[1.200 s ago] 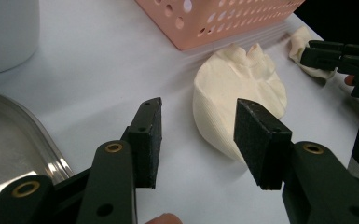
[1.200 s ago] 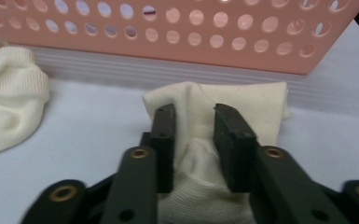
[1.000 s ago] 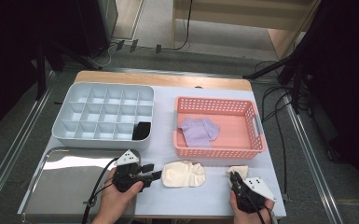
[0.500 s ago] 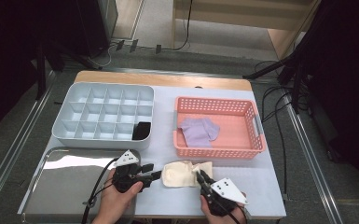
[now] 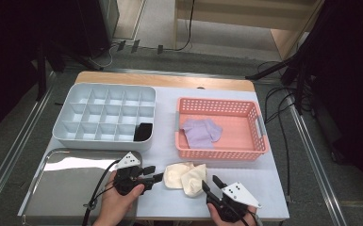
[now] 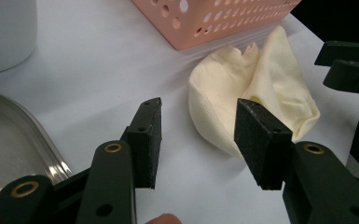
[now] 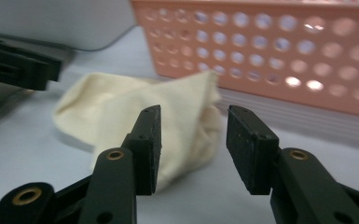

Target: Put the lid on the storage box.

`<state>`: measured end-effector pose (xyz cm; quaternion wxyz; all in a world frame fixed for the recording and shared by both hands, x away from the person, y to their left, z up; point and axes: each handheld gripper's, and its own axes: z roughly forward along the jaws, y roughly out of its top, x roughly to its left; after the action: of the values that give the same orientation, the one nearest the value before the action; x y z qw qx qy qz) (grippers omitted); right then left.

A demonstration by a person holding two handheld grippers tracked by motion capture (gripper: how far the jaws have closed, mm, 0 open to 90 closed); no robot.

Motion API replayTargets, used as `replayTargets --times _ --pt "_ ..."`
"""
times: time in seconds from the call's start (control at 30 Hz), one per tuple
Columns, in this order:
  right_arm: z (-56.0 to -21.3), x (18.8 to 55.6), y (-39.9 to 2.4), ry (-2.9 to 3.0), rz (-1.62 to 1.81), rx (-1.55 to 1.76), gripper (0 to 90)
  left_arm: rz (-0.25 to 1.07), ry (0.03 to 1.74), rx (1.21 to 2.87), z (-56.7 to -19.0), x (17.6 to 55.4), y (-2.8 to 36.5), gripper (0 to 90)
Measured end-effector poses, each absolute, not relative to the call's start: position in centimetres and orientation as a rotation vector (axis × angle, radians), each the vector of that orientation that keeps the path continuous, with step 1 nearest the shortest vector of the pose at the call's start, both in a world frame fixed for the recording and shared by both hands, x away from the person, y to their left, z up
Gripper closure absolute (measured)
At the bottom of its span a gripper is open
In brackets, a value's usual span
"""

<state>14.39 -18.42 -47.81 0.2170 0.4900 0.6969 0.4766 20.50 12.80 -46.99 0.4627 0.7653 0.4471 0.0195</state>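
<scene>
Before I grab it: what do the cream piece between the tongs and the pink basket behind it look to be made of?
The cream piece looks like soft knitted or woven fabric, matte: it folds, creases and shows a fine weave. The pink basket looks like moulded plastic, slightly glossy: rigid walls pierced with even rows of round holes.

Small dark object in one front compartment of the pale grey divided plastic tray [image 5: 104, 117] too small to be identified; crumpled lilac cloth [image 5: 201, 132] in the pink perforated plastic basket [image 5: 259, 141] not resolved in detail. Shiny metal tray [image 5: 61, 188] cut by the bottom edge, both forearms cut there too. In the right gripper view, cream folded cloth [image 7: 135, 116] blurred, partly covered by the jaws
</scene>
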Motion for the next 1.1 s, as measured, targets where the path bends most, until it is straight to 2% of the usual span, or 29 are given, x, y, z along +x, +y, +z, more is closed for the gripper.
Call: replayTargets --times 0.23,0.27,0.3,0.33,0.47,0.5,0.77,1.0,1.1 --pt "-48.6 14.7 -18.0 1.979 1.344 1.452 57.5 0.052 1.09 1.889 -47.0 20.4 12.6 53.7" --pt "-48.7 14.7 -17.7 1.996 1.33 1.46 60.0 0.052 1.086 1.883 -46.9 20.3 12.6 54.3" --pt "-48.8 14.6 -17.1 2.024 1.269 1.487 67.7 0.056 1.077 1.876 -46.8 20.1 12.7 55.5" --pt "-48.8 14.6 -17.1 2.024 1.269 1.487 67.7 0.056 1.077 1.876 -46.8 20.1 12.7 56.0" --pt "-48.6 14.5 -16.9 2.03 1.281 1.49 87.6 0.06 1.053 1.871 -46.5 19.9 12.7 56.5" --pt "-48.5 14.5 -16.9 2.031 1.29 1.488 88.9 0.059 1.048 1.87 -46.5 19.9 12.7 56.5" --pt "-46.8 14.5 -15.3 2.04 1.436 1.392 89.8 0.056 0.996 1.883 -46.4 19.2 12.2 56.5" --pt "-46.0 16.2 -12.9 2.075 1.52 1.344 89.5 0.02 0.926 1.906 -46.5 18.7 11.6 54.7" --pt "-46.1 17.0 -12.5 2.118 1.627 1.321 82.1 0.016 0.889 1.935 -46.8 18.4 10.9 53.3"
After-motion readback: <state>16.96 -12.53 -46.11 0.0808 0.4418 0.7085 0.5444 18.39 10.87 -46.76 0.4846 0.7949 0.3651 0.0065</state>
